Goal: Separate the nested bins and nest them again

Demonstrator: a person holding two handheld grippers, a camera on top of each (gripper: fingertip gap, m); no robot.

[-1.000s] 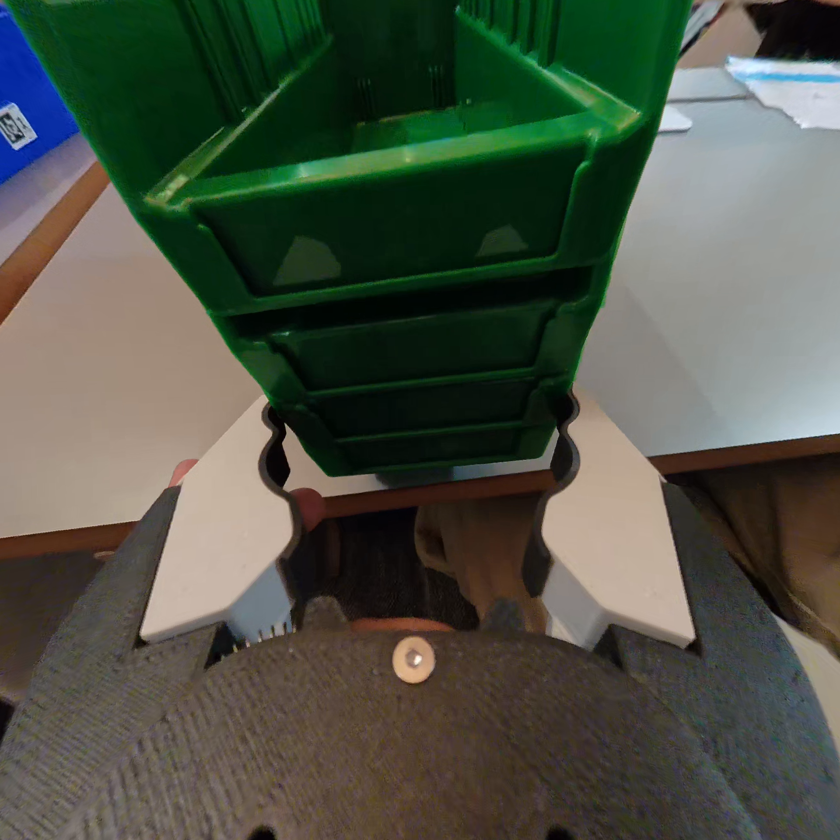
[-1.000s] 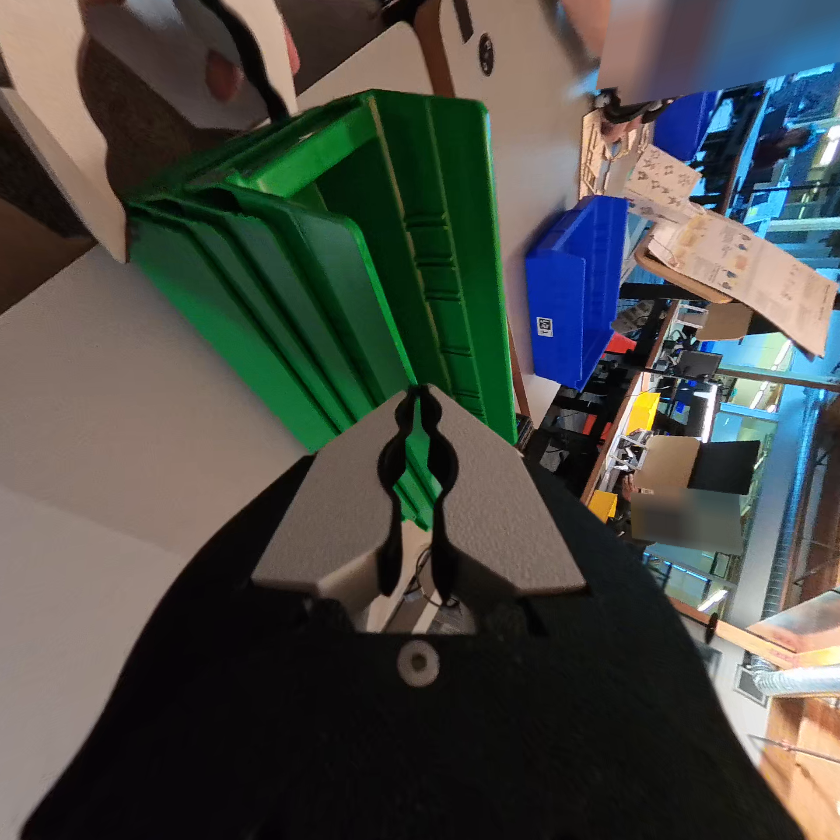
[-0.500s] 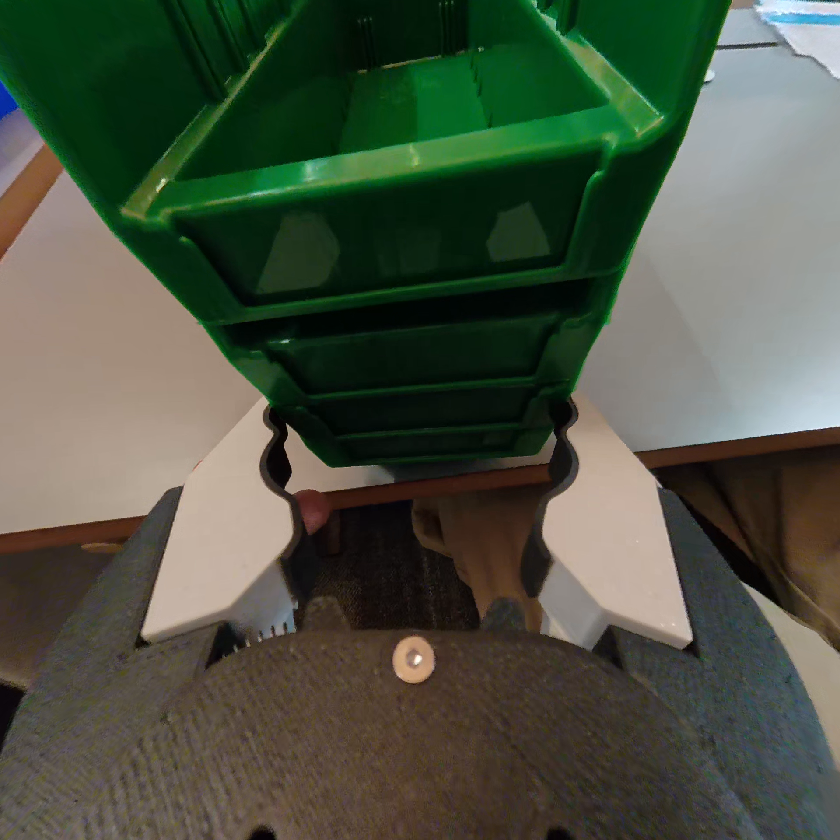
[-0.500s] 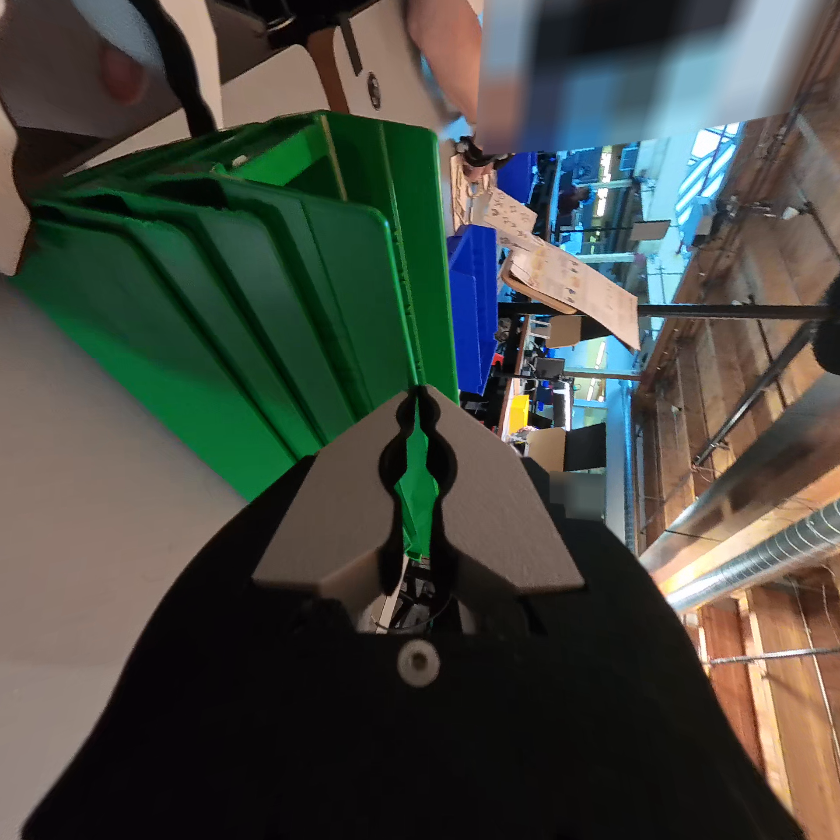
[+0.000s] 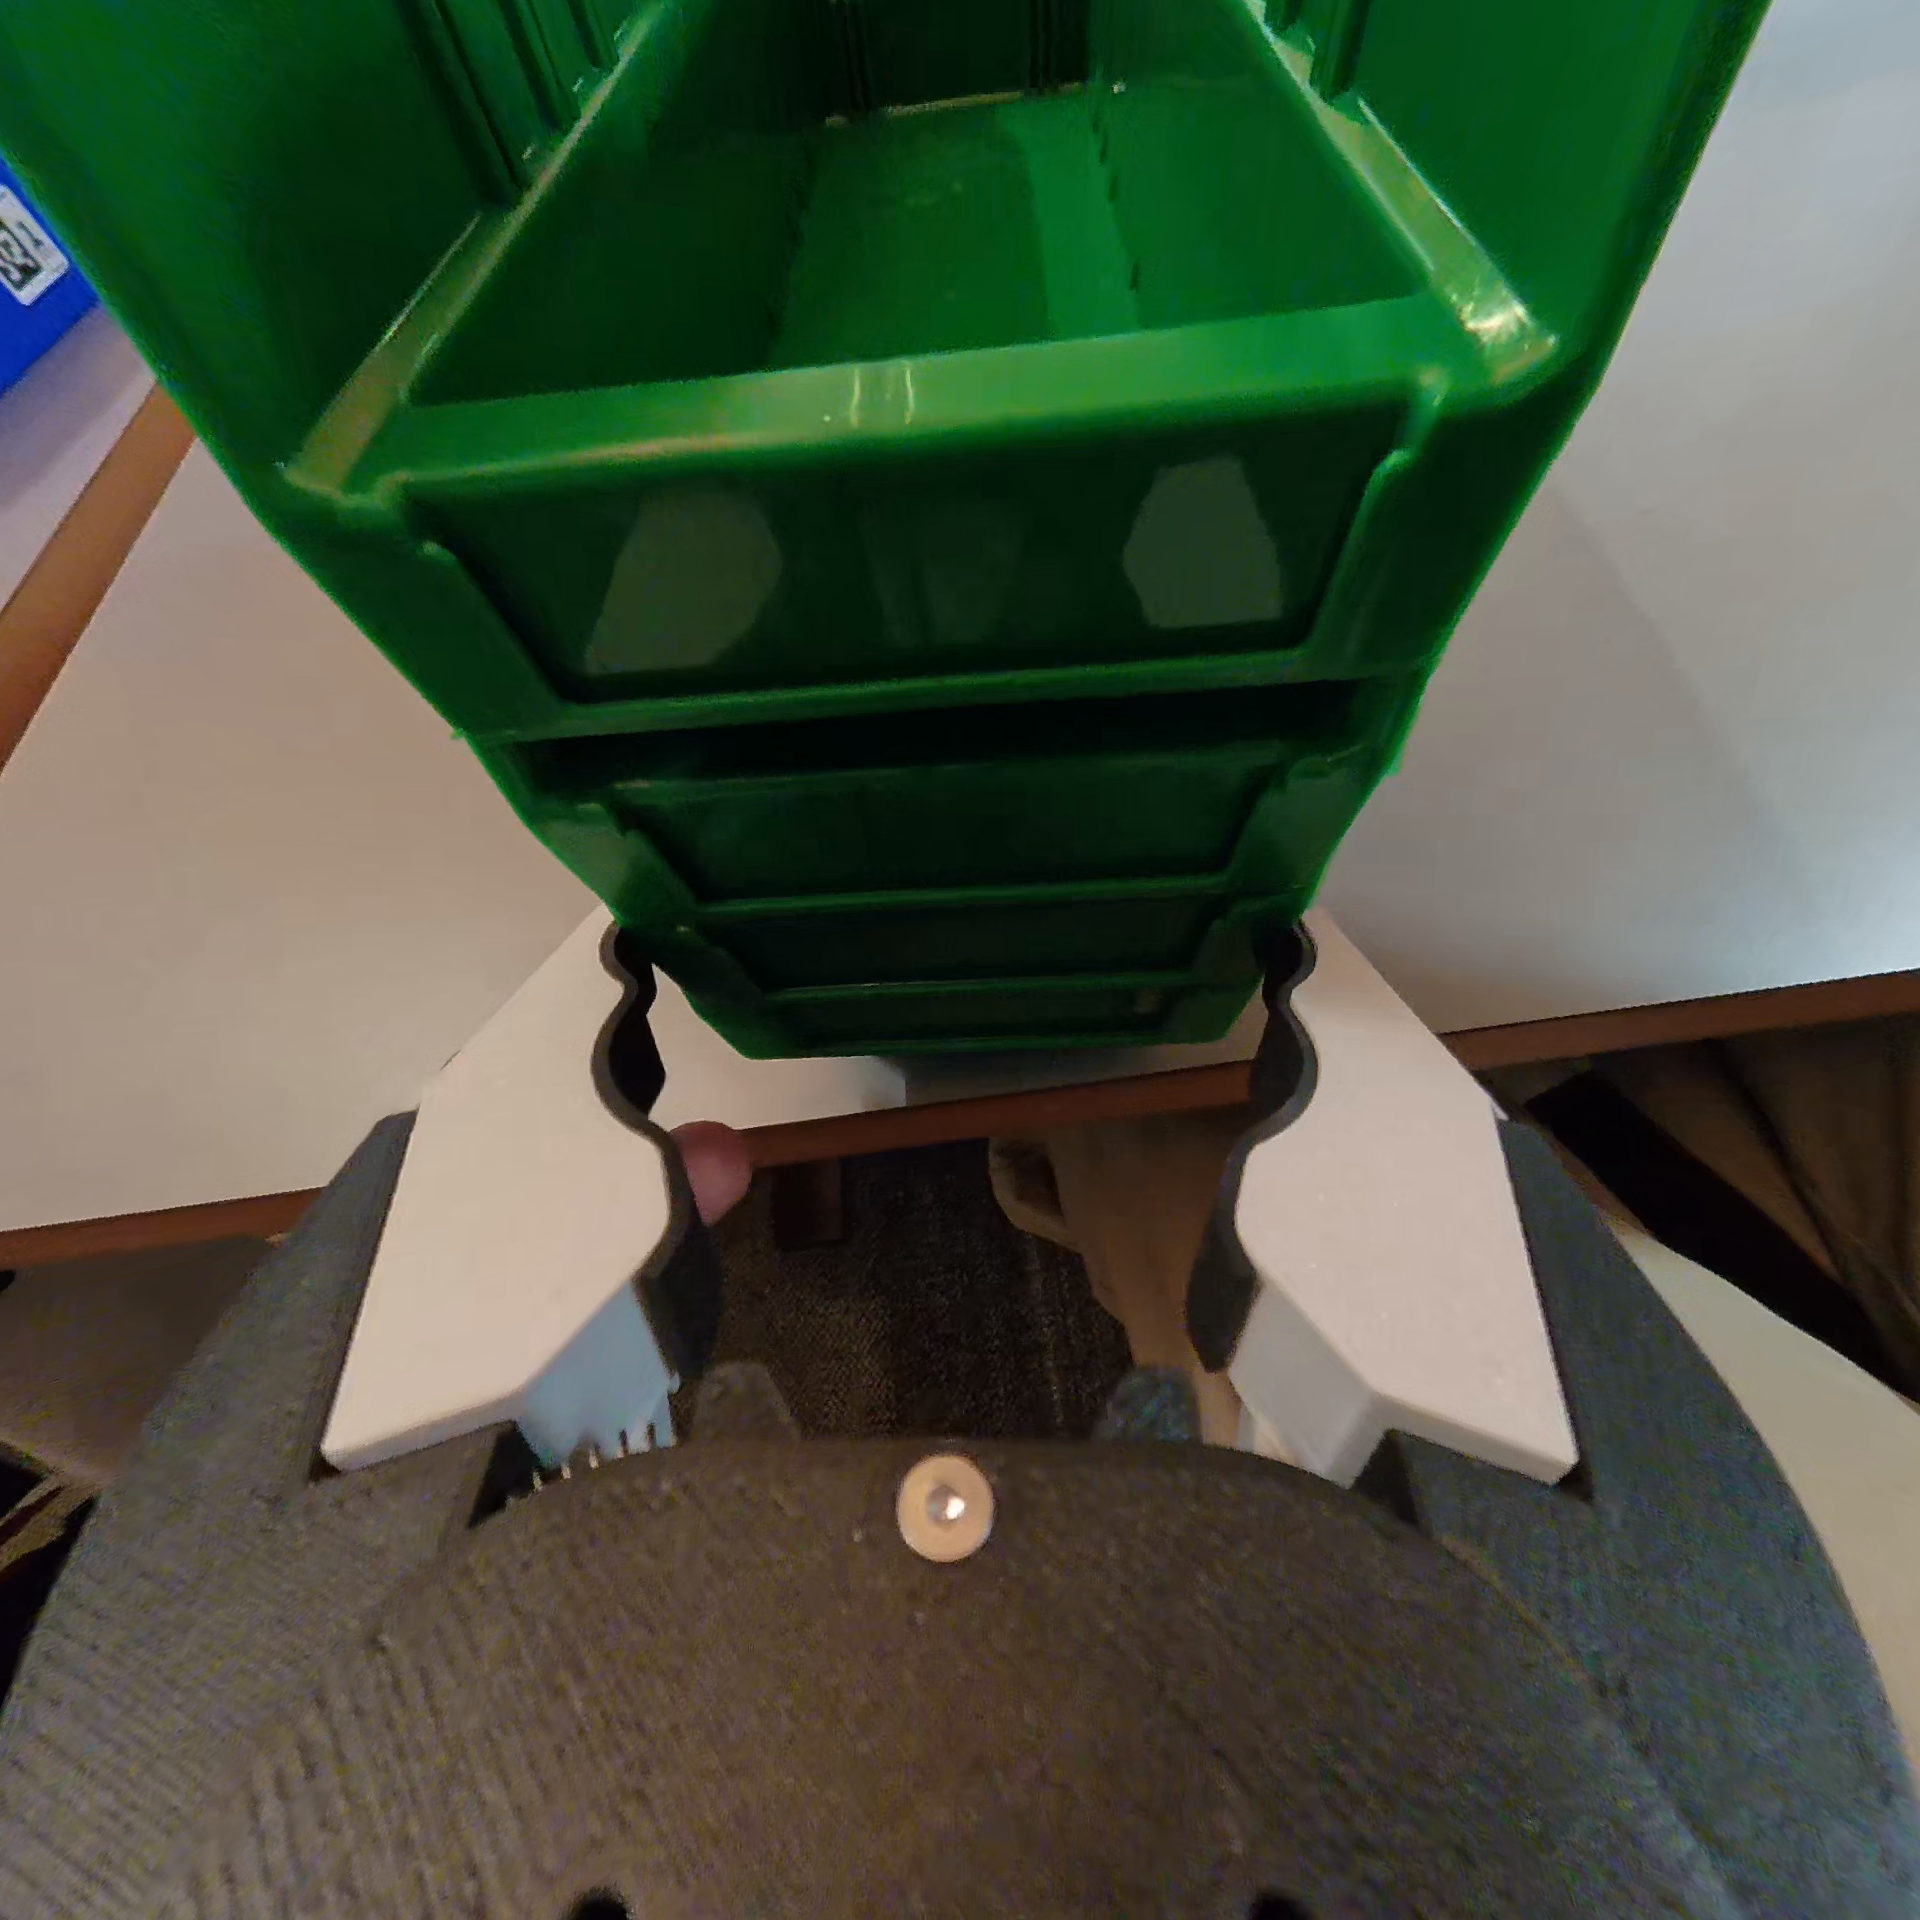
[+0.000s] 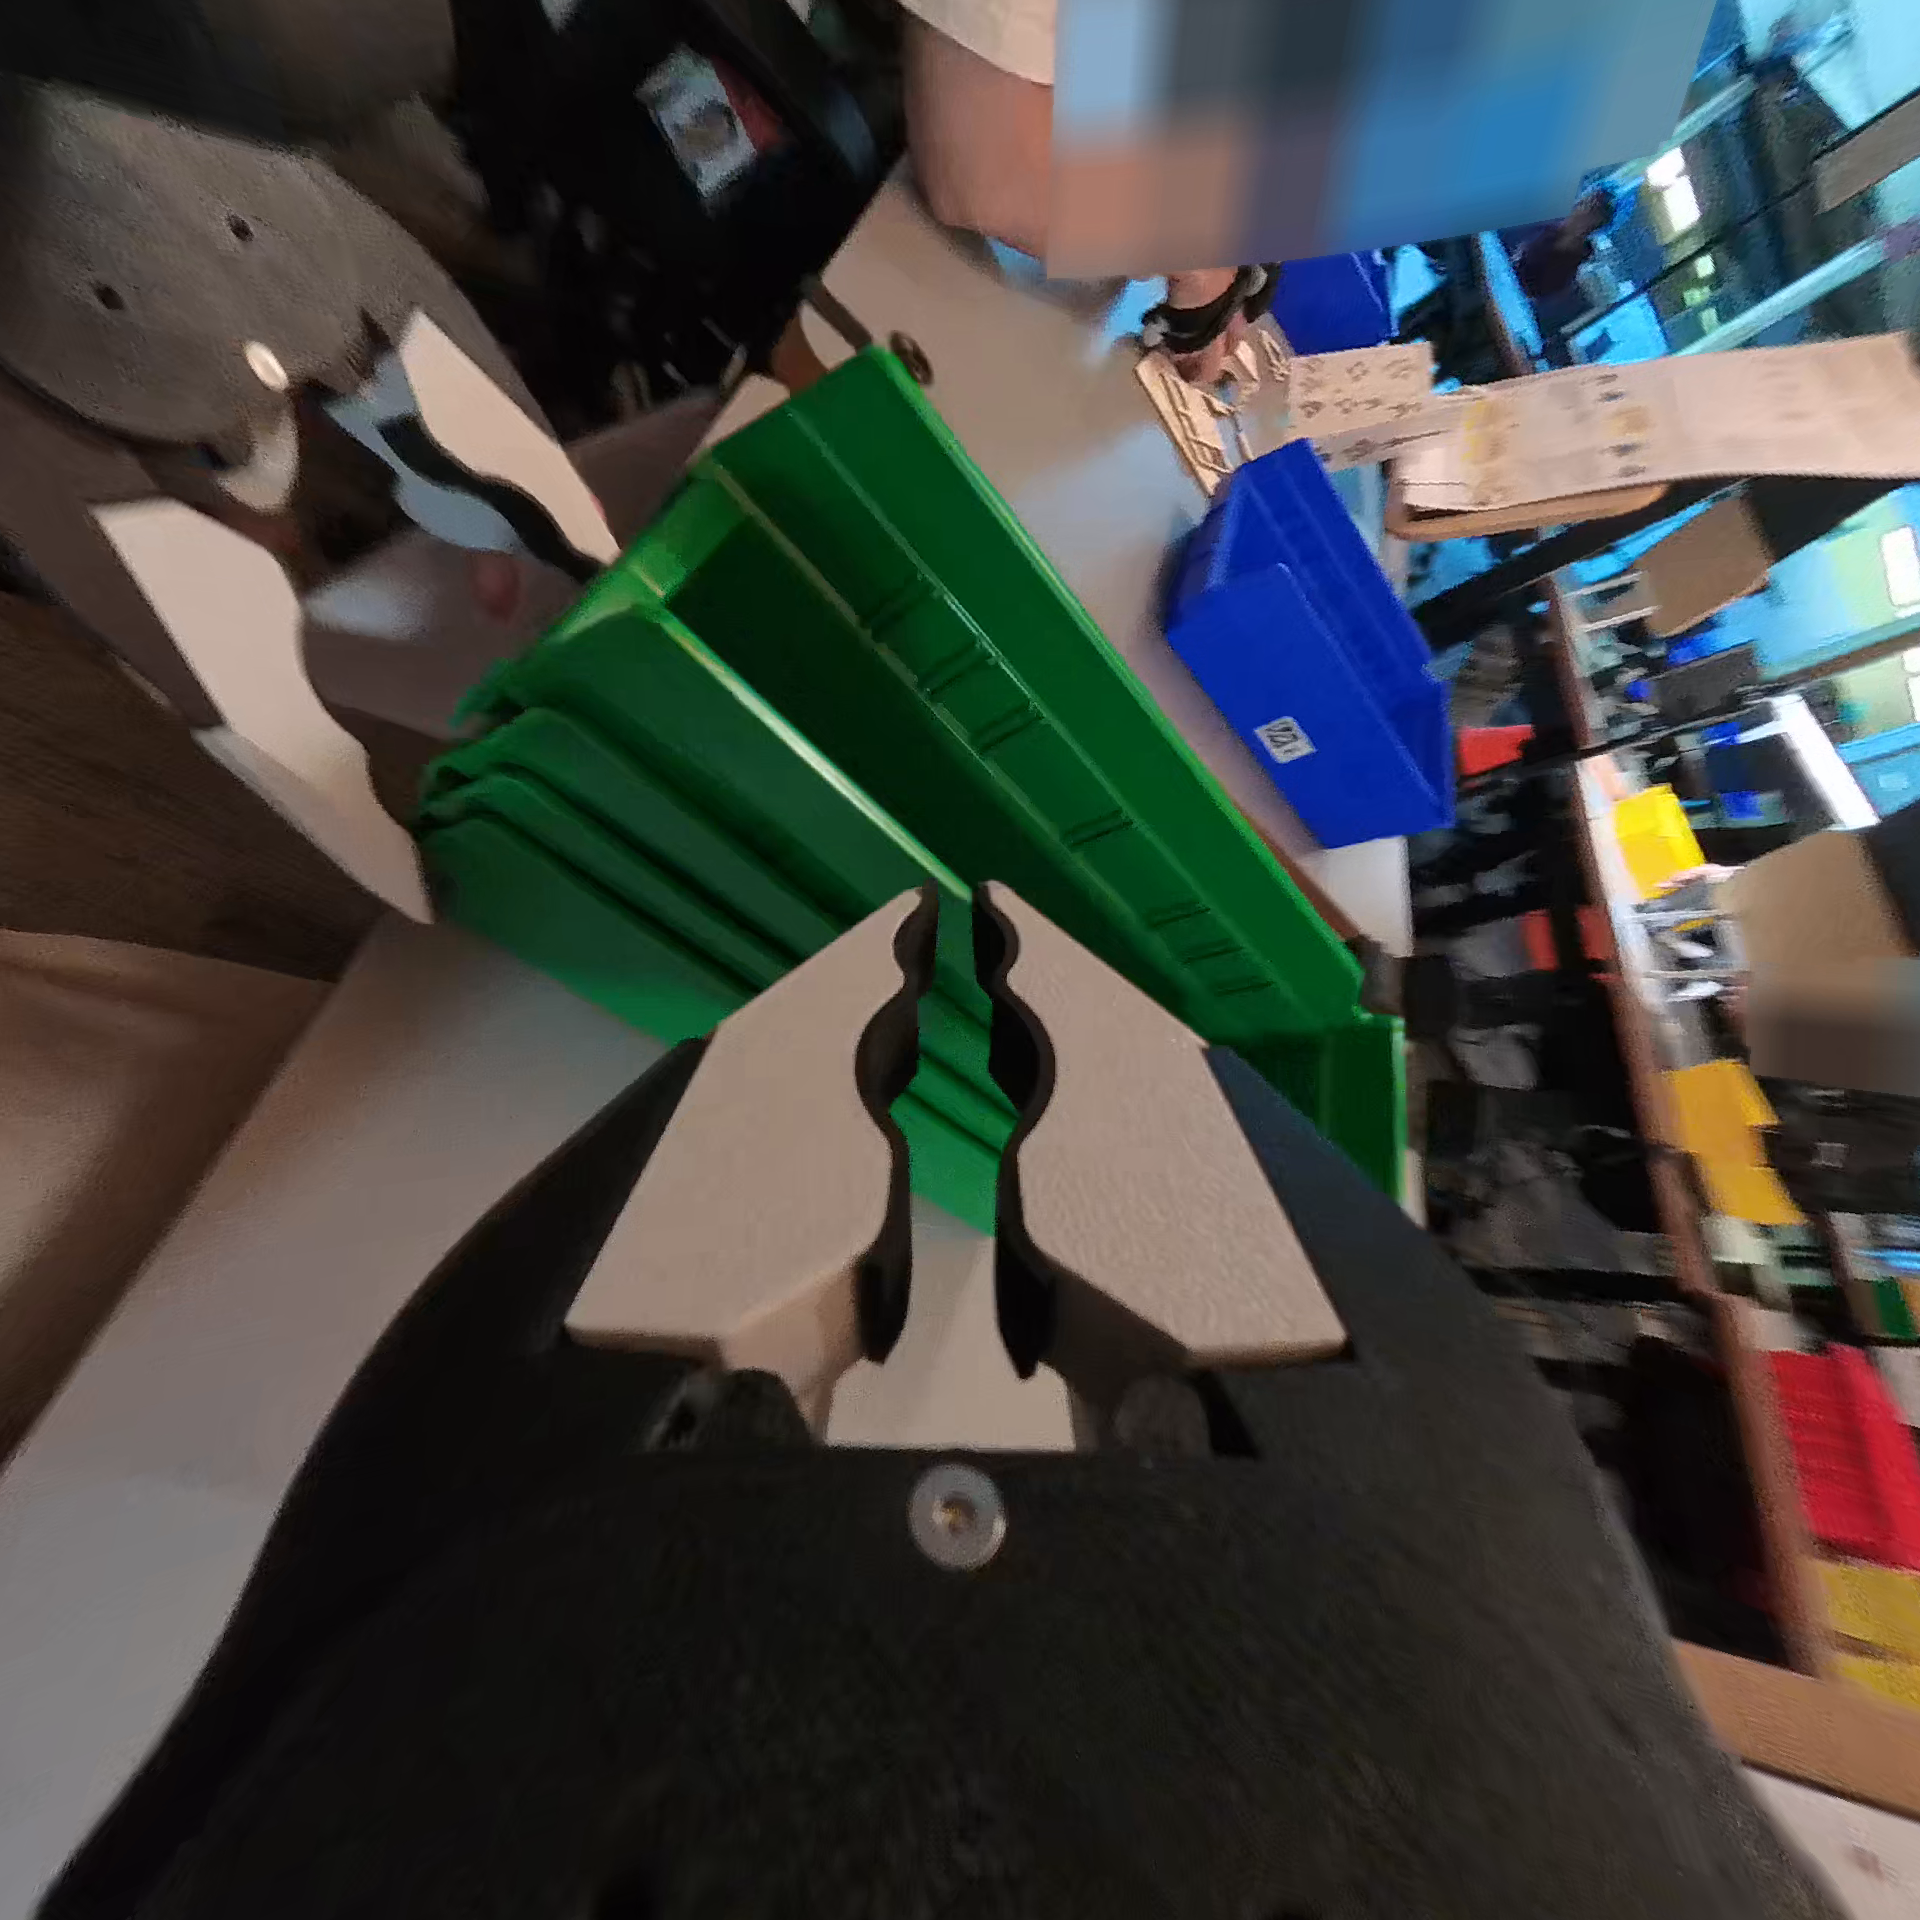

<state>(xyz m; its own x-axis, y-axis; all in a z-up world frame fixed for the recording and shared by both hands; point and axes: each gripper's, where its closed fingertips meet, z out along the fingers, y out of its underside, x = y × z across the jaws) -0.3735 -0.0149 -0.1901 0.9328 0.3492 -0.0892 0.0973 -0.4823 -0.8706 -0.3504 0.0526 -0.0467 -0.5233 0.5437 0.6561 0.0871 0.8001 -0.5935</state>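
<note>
Left wrist view: the left tool (image 5: 956, 966) is spread wide, its tips on either flank of the lowest fronts of the green bins (image 5: 914, 561), four of them nested on the white table (image 5: 208, 831). Against half a second ago the stack fills more of the view and its top bin shows more of its floor. Far left of the tool, a blue bin (image 5: 31, 301) carries a white sticker with a square code.

Right wrist view: the right tool (image 6: 956, 909) has a narrow gap between its tips and the bins' end (image 6: 956, 1153) sits within it; half a second ago it pinched that rim, and I cannot tell whether it grips now. Right of the tool, the blue bin (image 6: 1309, 665) bears a small white label.
</note>
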